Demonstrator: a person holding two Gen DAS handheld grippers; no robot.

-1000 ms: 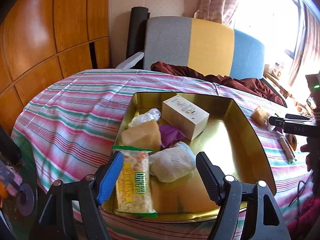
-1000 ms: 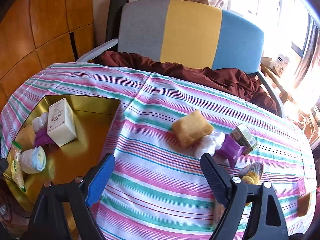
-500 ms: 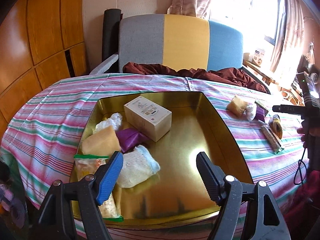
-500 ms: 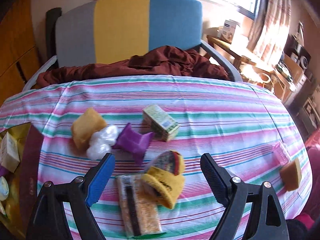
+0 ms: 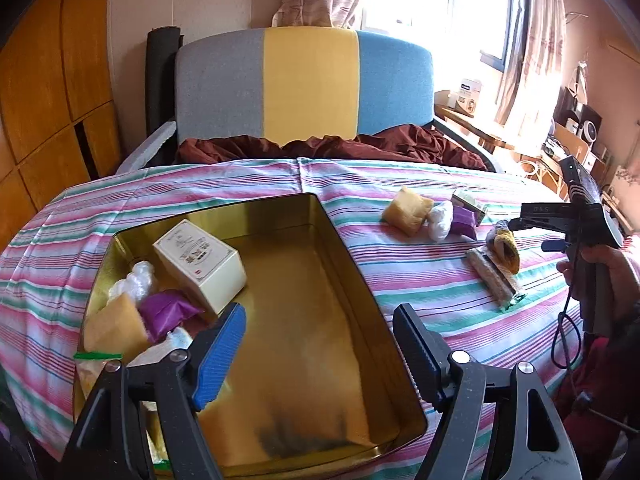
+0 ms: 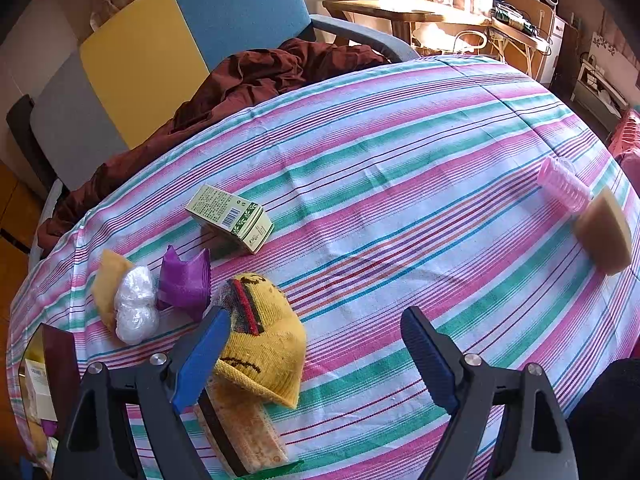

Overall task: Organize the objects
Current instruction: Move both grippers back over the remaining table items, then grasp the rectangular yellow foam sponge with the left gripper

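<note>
A gold tin tray [image 5: 348, 256] on the striped tablecloth holds a cream box [image 5: 200, 264], a white wad [image 5: 134, 284], a purple packet [image 5: 166, 312], a yellow sponge [image 5: 112, 328] and a snack bag [image 5: 90, 368]. My left gripper [image 5: 320, 344] is open and empty above the tray's near end. My right gripper [image 6: 316, 350] is open and empty just above a yellow sock [image 6: 264, 352] that lies on a snack bar [image 6: 244, 432]. Beside them lie a purple packet [image 6: 186, 280], a white wad [image 6: 134, 312], a yellow sponge [image 6: 106, 280] and a green box [image 6: 232, 218].
A pink curler [image 6: 564, 188] and a tan sponge [image 6: 606, 232] lie near the table's far right edge. A grey, yellow and blue chair [image 5: 304, 88] with a maroon cloth [image 5: 320, 146] stands behind the table. A desk with clutter [image 6: 440, 12] is by the window.
Both grippers have swung to the right. The left view now shows the tray's empty right half and the loose items. The right gripper has come down close over the yellow sock.
</note>
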